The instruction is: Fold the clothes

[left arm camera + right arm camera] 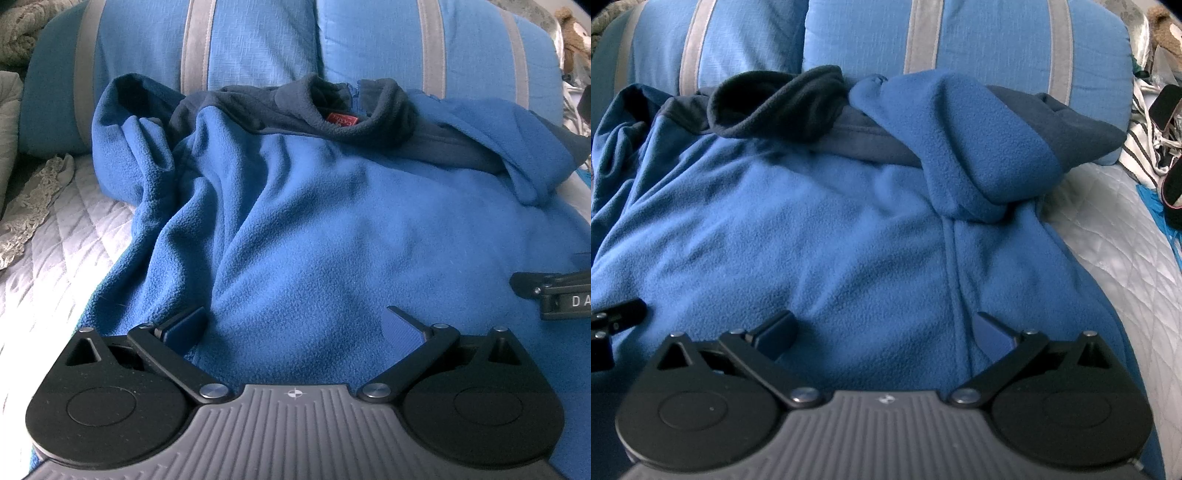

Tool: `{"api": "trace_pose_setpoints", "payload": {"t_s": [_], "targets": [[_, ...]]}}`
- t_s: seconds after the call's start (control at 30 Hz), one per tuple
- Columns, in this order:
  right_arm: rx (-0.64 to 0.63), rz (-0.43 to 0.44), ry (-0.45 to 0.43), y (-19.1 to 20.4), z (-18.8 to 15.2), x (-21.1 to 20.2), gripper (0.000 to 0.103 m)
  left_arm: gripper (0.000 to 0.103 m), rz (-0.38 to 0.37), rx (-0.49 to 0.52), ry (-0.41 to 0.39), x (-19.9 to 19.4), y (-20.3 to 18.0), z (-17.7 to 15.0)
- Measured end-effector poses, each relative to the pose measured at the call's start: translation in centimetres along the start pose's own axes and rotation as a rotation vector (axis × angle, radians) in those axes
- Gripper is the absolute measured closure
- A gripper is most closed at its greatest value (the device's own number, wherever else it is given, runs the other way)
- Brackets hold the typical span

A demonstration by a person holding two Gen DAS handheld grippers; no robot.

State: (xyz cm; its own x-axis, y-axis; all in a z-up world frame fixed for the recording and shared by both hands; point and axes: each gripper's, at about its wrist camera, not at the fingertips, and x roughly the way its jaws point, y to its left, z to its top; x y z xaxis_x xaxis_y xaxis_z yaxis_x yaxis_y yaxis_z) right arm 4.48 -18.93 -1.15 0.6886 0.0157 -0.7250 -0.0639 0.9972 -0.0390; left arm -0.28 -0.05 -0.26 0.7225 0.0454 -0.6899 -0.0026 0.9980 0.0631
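Note:
A blue fleece pullover [314, 206] [820, 221] lies spread on the bed, its dark navy collar [354, 107] with a red label toward the pillows. Both sleeves are folded in over the body; one sleeve [979, 147] with a navy cuff lies at the right shoulder. My left gripper [295, 325] hovers open over the lower left of the fleece, nothing between its fingers. My right gripper [884, 330] stands open over the lower right part, beside a seam. The right gripper's tip [554, 291] shows at the left wrist view's edge.
Two blue pillows with grey stripes [258, 44] [997, 40] stand behind the pullover. A white quilted bedspread [55, 251] [1126, 266] lies on both sides. Lace fabric [33, 206] sits at far left; striped cloth and dark items [1152, 140] crowd the far right.

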Motion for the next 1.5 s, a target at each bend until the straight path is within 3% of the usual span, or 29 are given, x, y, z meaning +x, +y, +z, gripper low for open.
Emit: {"api": "trace_pose_setpoints", "payload": {"t_s": [0.4,0.87,0.97,1.1,1.27,1.4,1.5], "targets": [[0.0,0.06,0.083,-0.9,1.1,0.3,0.0,0.0,-0.002,-0.001,0.004,-0.1,0.0,0.1],[-0.032,0.055,0.091,-0.8,2.1,0.0,0.0,0.0,-0.007,0.002,0.013,0.1,0.1,0.3],[-0.035,0.06,0.044,-0.9,2.6,-0.6,0.0,0.0,-0.015,0.0,0.019,0.1,0.2,0.4],[-0.069,0.08,-0.103,-1.1,4.1,-2.1,0.0,0.0,-0.057,-0.026,0.025,-0.4,1.0,0.8],[-0.125,0.038,-0.303,-2.3,6.8,-3.3,0.0,0.0,-0.15,-0.07,-0.043,-2.2,1.4,1.7],[-0.134,-0.016,-0.37,-4.0,8.6,-2.1,0.002,0.0,-0.223,-0.077,-0.064,-3.0,1.1,2.1],[-0.14,-0.034,-0.389,-5.2,9.7,-0.9,0.01,0.0,-0.264,-0.082,-0.061,-3.2,1.0,2.4]]}}
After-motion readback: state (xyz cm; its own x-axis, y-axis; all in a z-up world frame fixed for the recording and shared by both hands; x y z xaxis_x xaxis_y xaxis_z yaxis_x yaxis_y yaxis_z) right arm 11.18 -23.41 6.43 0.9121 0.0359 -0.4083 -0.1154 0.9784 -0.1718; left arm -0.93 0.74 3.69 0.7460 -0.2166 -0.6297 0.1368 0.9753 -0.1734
